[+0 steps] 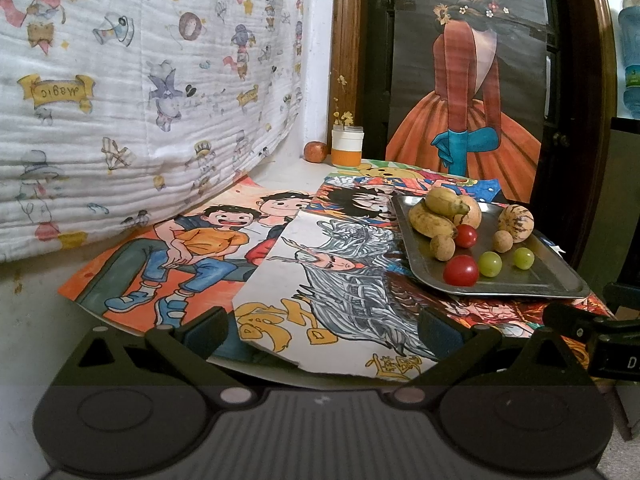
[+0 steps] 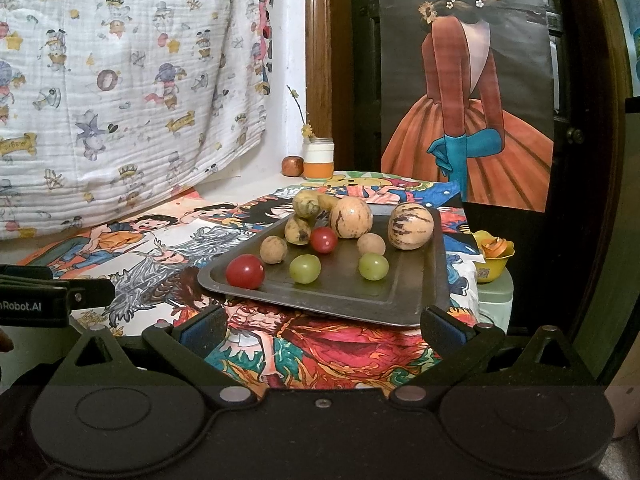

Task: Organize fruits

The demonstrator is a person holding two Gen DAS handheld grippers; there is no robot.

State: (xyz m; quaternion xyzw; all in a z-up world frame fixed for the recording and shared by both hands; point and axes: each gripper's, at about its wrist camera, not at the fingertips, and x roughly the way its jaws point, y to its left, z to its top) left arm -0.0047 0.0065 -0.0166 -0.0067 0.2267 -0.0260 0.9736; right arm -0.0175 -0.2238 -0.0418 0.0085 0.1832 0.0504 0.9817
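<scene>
The metal tray [image 2: 416, 280] sits on the table, on top of bright drawings [image 1: 168, 256], near the table's right edge. All the fruit is in the tray.

At the tray's far edge: 2 small bananas [image 2: 306, 216] w/ dark spots, one piled on the other, and 2 striped melons. One melon [image 2: 351, 217] is touching the bananas, and the top banana is partly hidden behind it. The other melon [image 2: 411, 226] is near the far right corner.

In the middle: 2 little brown balls, prob. longans. One [image 2: 273, 249] is by the bananas, the other [image 2: 371, 245] is between the melons. A red tomato [image 2: 323, 239] is just beside the lower banana. Nearer the front edge: a 2nd red tomato [image 2: 245, 271] at the left, then 2 green grapes [image 2: 305, 268] [image 2: 373, 266], apart from each other.

The left gripper [image 1: 320, 330] is over the drawings, left of the tray, fingers wide apart, holding nothing. The right gripper [image 2: 320, 330] is at the tray's front edge, fingers wide apart too, empty. The right finger tip covers the tray's front right corner.

At the table's back edge, a white-and-orange jar [image 2: 318, 160] w/ a twig in it, and a small reddish fruit [image 2: 292, 165] next to it; can't tell what kind. Past the right edge, a yellow cup [image 2: 491, 256], partly cut off by the table.
</scene>
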